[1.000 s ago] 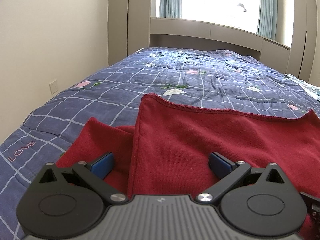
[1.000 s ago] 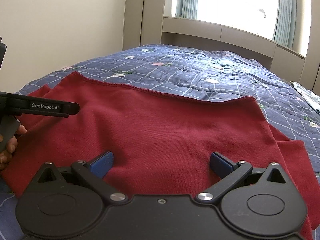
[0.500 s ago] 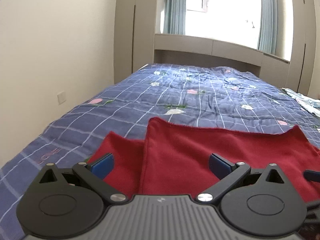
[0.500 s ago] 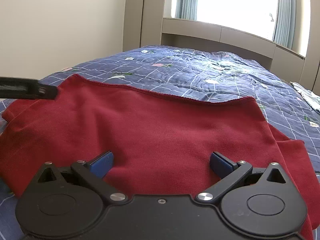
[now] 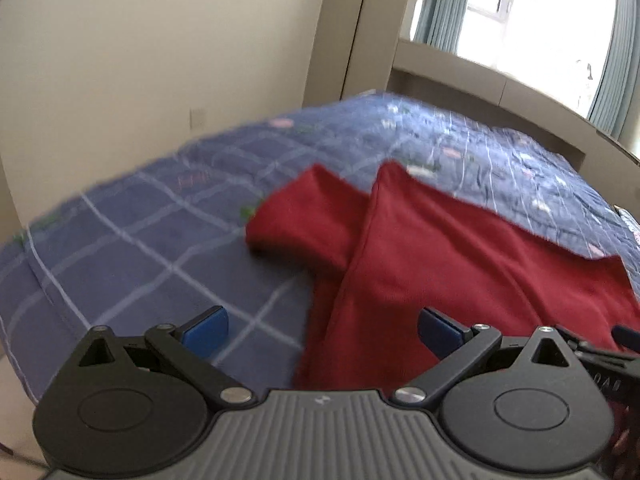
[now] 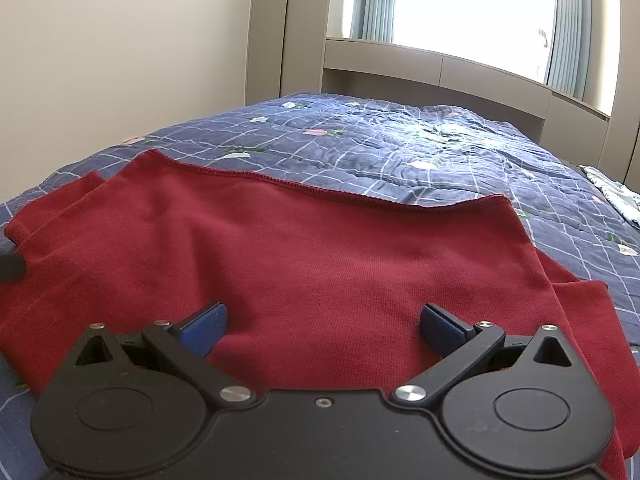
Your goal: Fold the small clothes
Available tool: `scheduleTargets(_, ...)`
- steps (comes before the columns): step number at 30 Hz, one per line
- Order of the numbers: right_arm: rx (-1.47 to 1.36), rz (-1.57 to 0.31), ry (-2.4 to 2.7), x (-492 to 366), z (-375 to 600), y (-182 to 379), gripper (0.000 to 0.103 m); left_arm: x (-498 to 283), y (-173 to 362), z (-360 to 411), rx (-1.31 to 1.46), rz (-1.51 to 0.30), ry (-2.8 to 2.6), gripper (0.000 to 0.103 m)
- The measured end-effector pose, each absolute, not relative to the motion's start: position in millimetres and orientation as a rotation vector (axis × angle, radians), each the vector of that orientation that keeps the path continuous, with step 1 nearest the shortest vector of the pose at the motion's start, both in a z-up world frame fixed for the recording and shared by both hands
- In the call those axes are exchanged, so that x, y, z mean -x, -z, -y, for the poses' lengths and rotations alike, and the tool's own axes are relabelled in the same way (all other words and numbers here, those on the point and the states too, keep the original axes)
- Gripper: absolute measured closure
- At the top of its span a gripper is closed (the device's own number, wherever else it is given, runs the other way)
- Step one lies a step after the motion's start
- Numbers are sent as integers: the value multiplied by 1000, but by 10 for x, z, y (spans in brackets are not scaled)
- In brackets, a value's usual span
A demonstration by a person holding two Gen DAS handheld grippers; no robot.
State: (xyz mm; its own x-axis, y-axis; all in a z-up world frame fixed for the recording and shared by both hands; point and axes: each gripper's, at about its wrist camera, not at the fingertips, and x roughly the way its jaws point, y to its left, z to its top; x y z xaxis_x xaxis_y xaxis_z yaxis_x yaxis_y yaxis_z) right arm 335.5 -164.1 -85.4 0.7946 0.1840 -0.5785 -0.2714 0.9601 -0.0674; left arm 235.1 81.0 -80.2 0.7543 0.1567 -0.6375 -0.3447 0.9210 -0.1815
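A dark red knit garment (image 6: 320, 248) lies spread on the bed, its hem toward the window and a sleeve sticking out at each side. In the left wrist view the garment (image 5: 460, 264) fills the right half, with its left sleeve (image 5: 296, 224) lying on the quilt. My left gripper (image 5: 322, 330) is open and empty, held above the garment's left edge. My right gripper (image 6: 322, 324) is open and empty, just above the middle of the garment. The left wrist view is blurred.
The bed carries a blue checked quilt (image 6: 420, 148) with small flower prints. A beige wall (image 5: 160, 60) runs along the left side, with cupboards and a bright window (image 6: 472, 8) behind the headboard. A light patterned cloth (image 6: 616, 196) lies at the far right edge.
My left gripper has pulled back and swung left, so more bare quilt and the left sleeve show. The left gripper has dropped out of the right wrist view. My right gripper has barely moved.
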Motion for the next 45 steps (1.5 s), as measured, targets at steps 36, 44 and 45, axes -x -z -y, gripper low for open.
scheduleTargets(36,152,-602,-245,-3346,1646,852,1,-2582,766,-792,377,-736,-77,17)
scheduleTargets(44,146,-601,-247,-3347,1653,847,1,-2721,766,-881,407,-779,-94,20)
scheduleTargets(45,146,-601,-246,-3346,1653,847,0,-2740,771,-906,422,-781,-98,19)
